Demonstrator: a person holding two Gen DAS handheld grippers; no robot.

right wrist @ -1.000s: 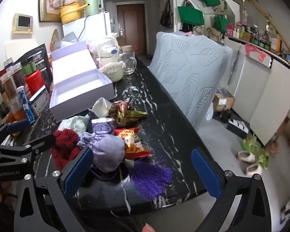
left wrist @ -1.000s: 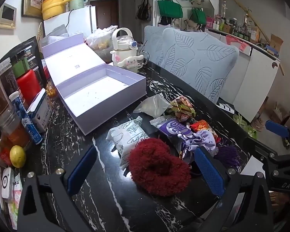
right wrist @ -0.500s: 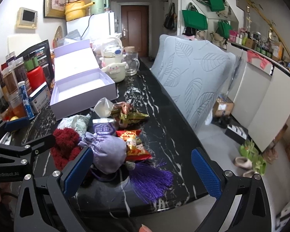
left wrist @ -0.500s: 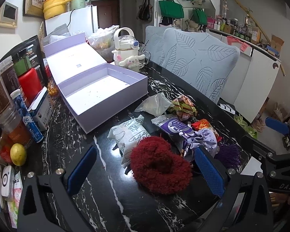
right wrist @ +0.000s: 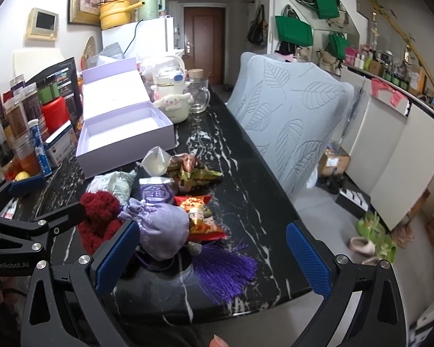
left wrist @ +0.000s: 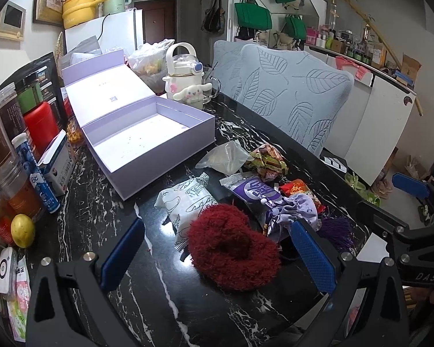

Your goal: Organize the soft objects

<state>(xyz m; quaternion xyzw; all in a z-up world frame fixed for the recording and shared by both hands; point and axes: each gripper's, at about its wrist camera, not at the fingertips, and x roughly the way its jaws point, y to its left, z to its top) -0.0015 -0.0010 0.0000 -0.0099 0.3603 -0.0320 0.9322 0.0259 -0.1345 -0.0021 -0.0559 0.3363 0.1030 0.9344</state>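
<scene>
Left wrist view: a yellow lemon (left wrist: 22,230) lies at the left edge of the black marble table (left wrist: 101,217), beside jars. Next comes the open lilac gift box (left wrist: 147,141), bare inside. Right of it lie a white printed pouch (left wrist: 185,202) and the fuzzy dark-red scrunchie (left wrist: 234,253), which sits between the spread fingers of the left gripper (left wrist: 217,256), wide open, holding nothing. Further right, a purple snack packet (left wrist: 256,188) and a lilac drawstring pouch (left wrist: 299,209). In the right wrist view, the right gripper (right wrist: 211,256) is equally wide, empty, its left finger (right wrist: 115,253) just beside that pouch, over a purple tassel (right wrist: 222,269).
</scene>
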